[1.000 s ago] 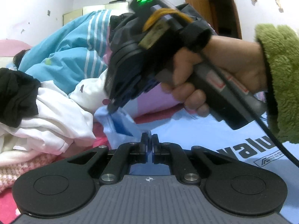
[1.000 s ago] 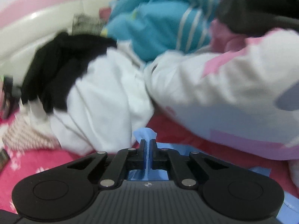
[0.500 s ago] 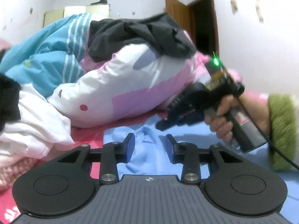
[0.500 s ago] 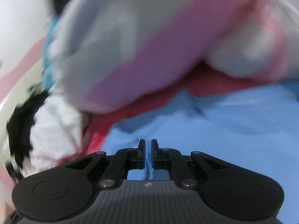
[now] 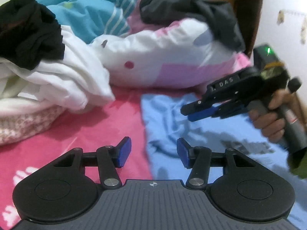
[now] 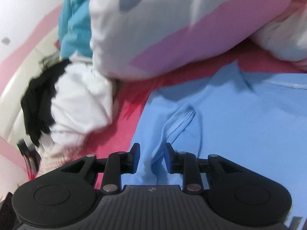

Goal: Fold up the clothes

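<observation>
**A:** Left wrist view first. What borders the open space?

**B:** The left gripper [image 5: 153, 151] sits at the bottom centre, jaws apart after just opening, with nothing between the pads. Under it the left edge of the light blue shirt [image 5: 168, 118] runs from mid-frame down to the bottom, with the pink bedsheet [image 5: 86, 134] bare to its left. A heap of white clothes [image 5: 63, 80] with a black garment [image 5: 28, 32] on top fills the upper left, and a white and pink pillow [image 5: 163, 61] lies across the centre behind the shirt.

**A:** And the other tool?

**B:** The right gripper [image 5: 193, 113] is at the right edge, held by a hand [image 5: 272, 118], above the shirt. A wooden door [image 5: 247, 19] and pale wall are at the upper right.

**A:** Right wrist view?

**B:** The jaws have just been opening; they stand a little apart, a raised fold of the shirt [image 6: 230, 115] between the blue pads, not visibly pressed. The shirt fills the right half, its edge slanting from the centre to the bottom. The sheet [image 6: 119, 130] forms a strip to its left; the pillow [image 6: 172, 28] spans the top, the white clothes [image 6: 82, 99] at mid-left.
</observation>
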Available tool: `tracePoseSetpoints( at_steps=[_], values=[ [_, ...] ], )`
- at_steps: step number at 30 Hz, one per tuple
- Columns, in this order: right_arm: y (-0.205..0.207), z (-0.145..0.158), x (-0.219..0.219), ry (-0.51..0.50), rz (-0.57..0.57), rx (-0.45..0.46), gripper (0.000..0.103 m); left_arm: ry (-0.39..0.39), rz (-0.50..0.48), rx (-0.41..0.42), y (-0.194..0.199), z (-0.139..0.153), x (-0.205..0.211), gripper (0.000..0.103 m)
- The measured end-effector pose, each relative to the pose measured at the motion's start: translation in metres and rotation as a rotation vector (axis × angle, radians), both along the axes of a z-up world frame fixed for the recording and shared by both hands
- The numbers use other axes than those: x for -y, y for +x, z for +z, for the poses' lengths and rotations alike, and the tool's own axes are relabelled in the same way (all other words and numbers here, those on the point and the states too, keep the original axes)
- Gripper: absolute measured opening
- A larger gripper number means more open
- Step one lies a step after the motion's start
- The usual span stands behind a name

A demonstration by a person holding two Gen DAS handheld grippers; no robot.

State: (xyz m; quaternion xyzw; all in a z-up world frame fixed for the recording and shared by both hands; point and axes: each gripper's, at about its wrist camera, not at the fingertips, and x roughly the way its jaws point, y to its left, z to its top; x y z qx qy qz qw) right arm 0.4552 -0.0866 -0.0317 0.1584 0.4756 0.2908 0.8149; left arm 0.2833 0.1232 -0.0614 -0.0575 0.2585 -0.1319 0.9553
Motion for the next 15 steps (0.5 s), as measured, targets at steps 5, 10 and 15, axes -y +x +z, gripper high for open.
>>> tracePoseSetpoints(
  at_steps=[5, 10, 15],
  values=[
    [0.006, -0.014, -0.01, -0.05, -0.058, -0.032, 0.029, 0.129, 0.048, -0.02, 0.01, -0.008, 0.017, 0.053],
    [0.004, -0.022, -0.013, -0.086, -0.074, -0.005, 0.016, 0.165, 0.117, -0.085, 0.019, -0.019, 0.016, 0.053],
    [-0.01, -0.018, 0.006, -0.076, -0.138, 0.048, 0.001, 0.128, 0.14, -0.118, 0.021, -0.021, 0.005, 0.053]
  ],
)
